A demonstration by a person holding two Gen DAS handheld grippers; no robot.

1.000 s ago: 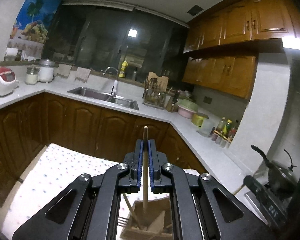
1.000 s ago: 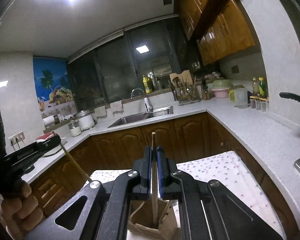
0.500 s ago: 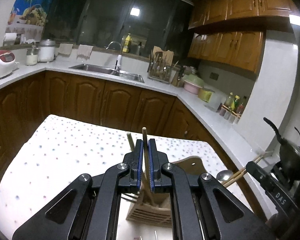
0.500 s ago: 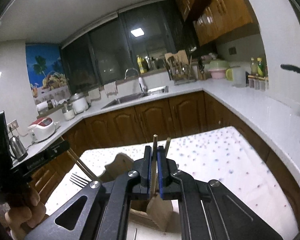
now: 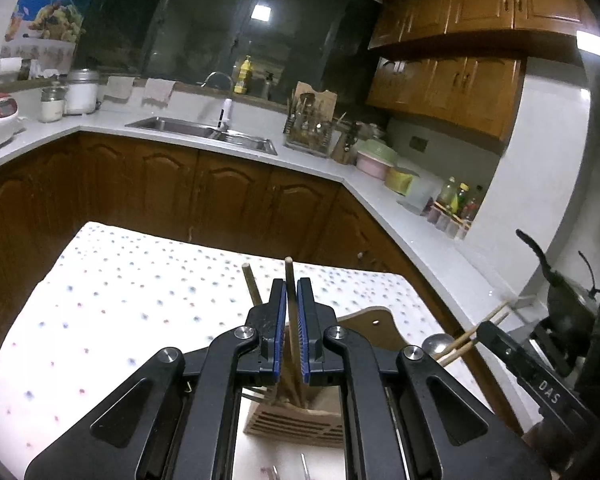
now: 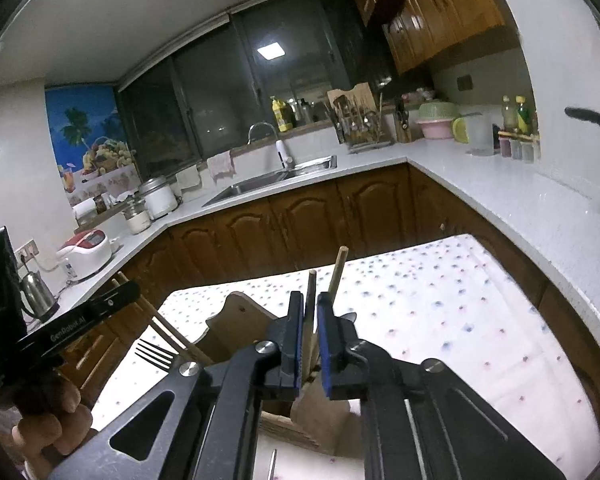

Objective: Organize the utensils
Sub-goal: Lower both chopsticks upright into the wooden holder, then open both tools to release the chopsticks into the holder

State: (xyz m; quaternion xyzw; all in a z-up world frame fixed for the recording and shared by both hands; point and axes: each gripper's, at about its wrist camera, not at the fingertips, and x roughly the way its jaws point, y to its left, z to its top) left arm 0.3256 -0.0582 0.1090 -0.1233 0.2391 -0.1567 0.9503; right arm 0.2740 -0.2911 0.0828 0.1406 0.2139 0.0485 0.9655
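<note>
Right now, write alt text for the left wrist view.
The left gripper holds a wooden chopstick upright over a wooden utensil holder on a dotted tablecloth. The right gripper enters from the right, in a kitchen.

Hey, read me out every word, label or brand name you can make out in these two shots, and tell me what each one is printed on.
"DAS": white letters on the black body of the right tool, in the left wrist view.
"GenRobot.AI": white print on the black body of the left tool, in the right wrist view.
Yellow bottle by the window: label too small to read.
Condiment bottles on the counter: labels blurred.
</note>
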